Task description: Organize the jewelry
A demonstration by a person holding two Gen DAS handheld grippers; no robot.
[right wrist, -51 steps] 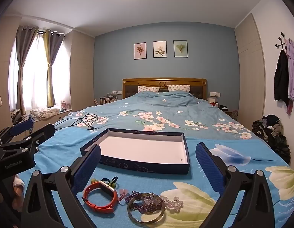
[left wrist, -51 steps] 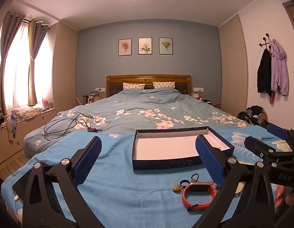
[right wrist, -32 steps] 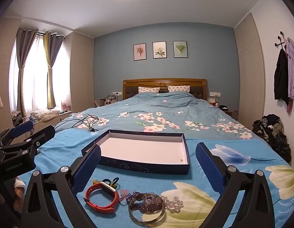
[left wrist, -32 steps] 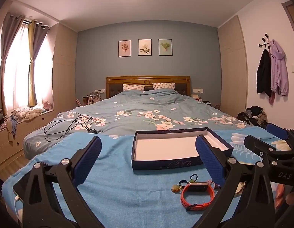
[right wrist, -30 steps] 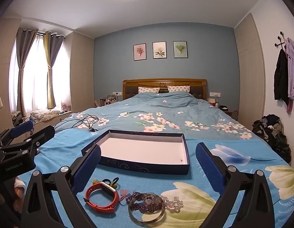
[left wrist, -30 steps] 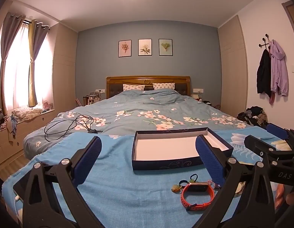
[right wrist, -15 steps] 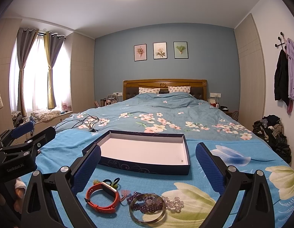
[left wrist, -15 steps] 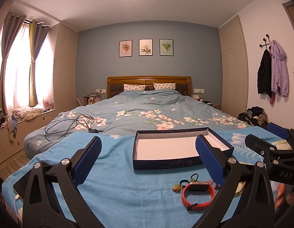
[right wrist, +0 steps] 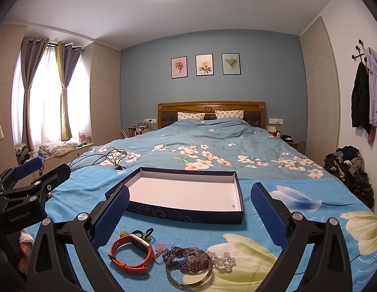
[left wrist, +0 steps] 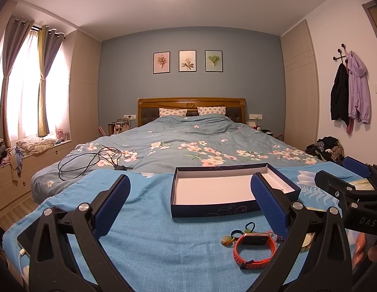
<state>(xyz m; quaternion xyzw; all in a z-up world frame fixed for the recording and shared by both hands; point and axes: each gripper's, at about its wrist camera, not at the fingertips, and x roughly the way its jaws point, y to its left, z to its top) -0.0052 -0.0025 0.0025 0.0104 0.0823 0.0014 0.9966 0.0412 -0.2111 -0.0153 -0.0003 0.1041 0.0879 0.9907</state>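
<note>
Right wrist view showed box (right wrist: 186, 192) empty on bed (right wrist: 212, 150); orange band (right wrist: 131, 253), bangle (right wrist: 188, 270), beads (right wrist: 223, 261) lay before it. Both grippers' jaws spread, holding nothing. Sorting unstarted; everything left.

Home bedroom, made bed (left wrist: 188, 146), curtains (left wrist: 44, 85), hung coats (left wrist: 350, 97)

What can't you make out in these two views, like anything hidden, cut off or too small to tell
- Small charms beside the orange watch: too small to identify in either view.
- Speck in the box: too small to name, right wrist view.
- Bangle and beaded bracelets: hidden behind the left gripper finger in the left wrist view.
- Flat dark object: mostly covered by that gripper, left wrist view.
</note>
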